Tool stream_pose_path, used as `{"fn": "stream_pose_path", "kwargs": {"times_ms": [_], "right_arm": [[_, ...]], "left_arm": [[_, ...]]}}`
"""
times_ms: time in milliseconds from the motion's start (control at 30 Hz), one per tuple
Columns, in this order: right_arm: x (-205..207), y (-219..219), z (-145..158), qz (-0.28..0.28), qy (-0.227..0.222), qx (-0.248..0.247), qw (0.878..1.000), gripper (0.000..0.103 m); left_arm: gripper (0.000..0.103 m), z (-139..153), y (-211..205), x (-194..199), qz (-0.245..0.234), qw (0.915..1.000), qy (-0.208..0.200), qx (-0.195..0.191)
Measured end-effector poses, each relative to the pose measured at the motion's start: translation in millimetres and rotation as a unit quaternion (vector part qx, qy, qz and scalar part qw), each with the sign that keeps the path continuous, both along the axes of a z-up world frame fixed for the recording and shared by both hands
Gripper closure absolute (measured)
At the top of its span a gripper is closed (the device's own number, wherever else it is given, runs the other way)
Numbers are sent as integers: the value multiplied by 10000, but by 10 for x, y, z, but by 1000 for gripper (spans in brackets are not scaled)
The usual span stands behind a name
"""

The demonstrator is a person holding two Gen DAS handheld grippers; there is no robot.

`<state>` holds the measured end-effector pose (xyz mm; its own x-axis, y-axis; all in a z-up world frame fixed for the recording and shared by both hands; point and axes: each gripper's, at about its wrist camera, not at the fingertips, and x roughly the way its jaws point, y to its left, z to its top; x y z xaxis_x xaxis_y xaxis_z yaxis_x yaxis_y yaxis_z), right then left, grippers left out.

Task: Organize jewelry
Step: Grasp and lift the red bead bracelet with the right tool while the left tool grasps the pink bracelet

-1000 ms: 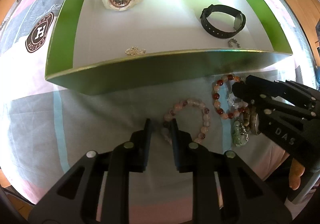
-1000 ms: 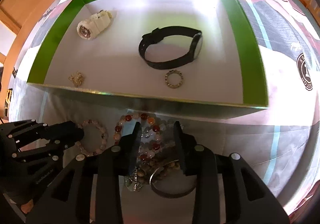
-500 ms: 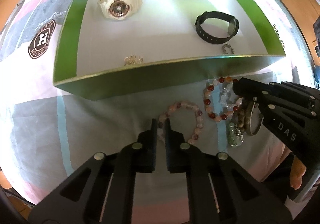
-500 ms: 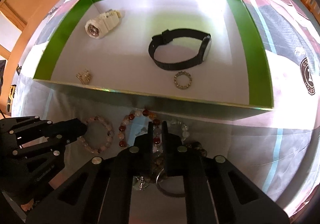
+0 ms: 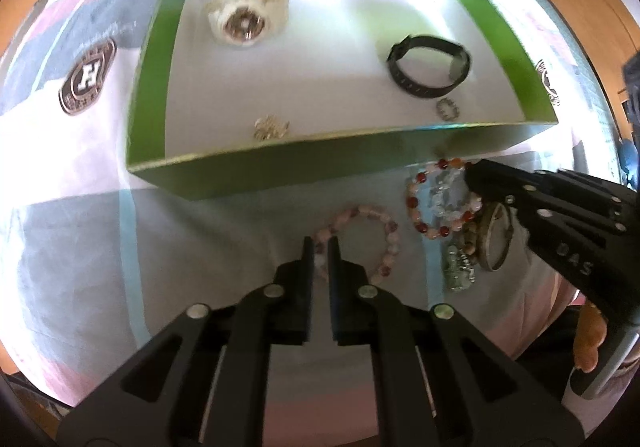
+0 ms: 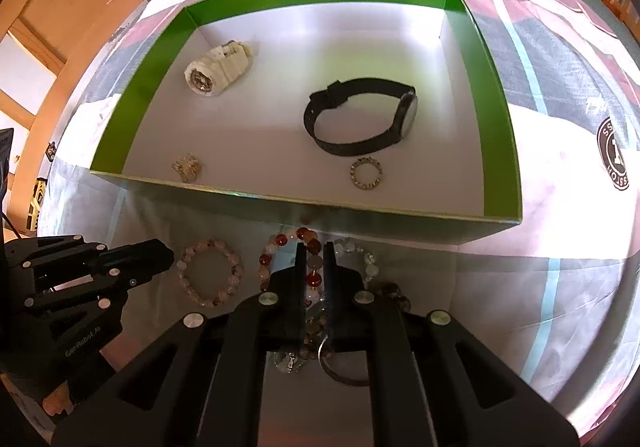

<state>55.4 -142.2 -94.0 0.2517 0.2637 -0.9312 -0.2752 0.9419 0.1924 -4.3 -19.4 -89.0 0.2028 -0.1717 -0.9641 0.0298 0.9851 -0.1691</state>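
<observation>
Left gripper (image 5: 318, 243): fingers drawn close, only a narrow slot between them, pinched on the near-left beads of the pink bead bracelet (image 5: 362, 237).
Pink bead bracelet: lies on the bedsheet (image 5: 100, 247) just in front of the green box (image 5: 280, 167); the rest of its loop curves off to the right of the fingers.
Right gripper (image 6: 312, 247): fingers nearly together, clamped on the right side of the red-and-white bead bracelet (image 6: 280, 247).
Red-and-white bead bracelet: on the sheet against the box's front wall, overlapping a clear bead bracelet (image 6: 366, 259) and a heap of darker pieces under the gripper.
Green box: holds a cream watch (image 6: 218, 69) at back left, a black watch (image 6: 360, 123) to the right, a beaded ring (image 6: 366, 175) near it, and a small gold piece (image 6: 187, 167) at front left.
</observation>
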Motion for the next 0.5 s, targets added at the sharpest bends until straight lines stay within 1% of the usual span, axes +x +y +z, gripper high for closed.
{"fn": "stream_pose_path", "kwargs": {"times_ms": [67,167,200,267,367,400,433,467,500], "right_arm": [[-54,-84,4,-3,22,0,10000,95],[-51,-69,8,4,29,-14,10000,95],[-59,-72,13,7,32,-11,10000,95],[-63,-55,12,13,41,-22,10000,95],[-73,-57,8,9,55,-38,10000,95],[-72,-53,3,6,69,-41,10000,95],[-76,-52,-3,8,80,-46,10000,95],[-80,-54,-6,13,89,-54,9999,95],[-77,-43,-13,20,97,-62,9999,95]], "left_arm": [[94,-94,3,30,50,10000,43,43],[75,-149,-21,58,64,9999,72,44],[72,-159,-27,62,67,9999,75,42],[72,-190,-47,72,20,9999,94,103],[73,-252,-59,113,-19,9997,101,216],[83,-248,-64,115,-18,9996,76,266],[90,-249,-63,131,-12,9996,57,283],[95,-248,-55,144,0,9997,84,208],[95,-241,-39,148,31,9998,96,154]]}}
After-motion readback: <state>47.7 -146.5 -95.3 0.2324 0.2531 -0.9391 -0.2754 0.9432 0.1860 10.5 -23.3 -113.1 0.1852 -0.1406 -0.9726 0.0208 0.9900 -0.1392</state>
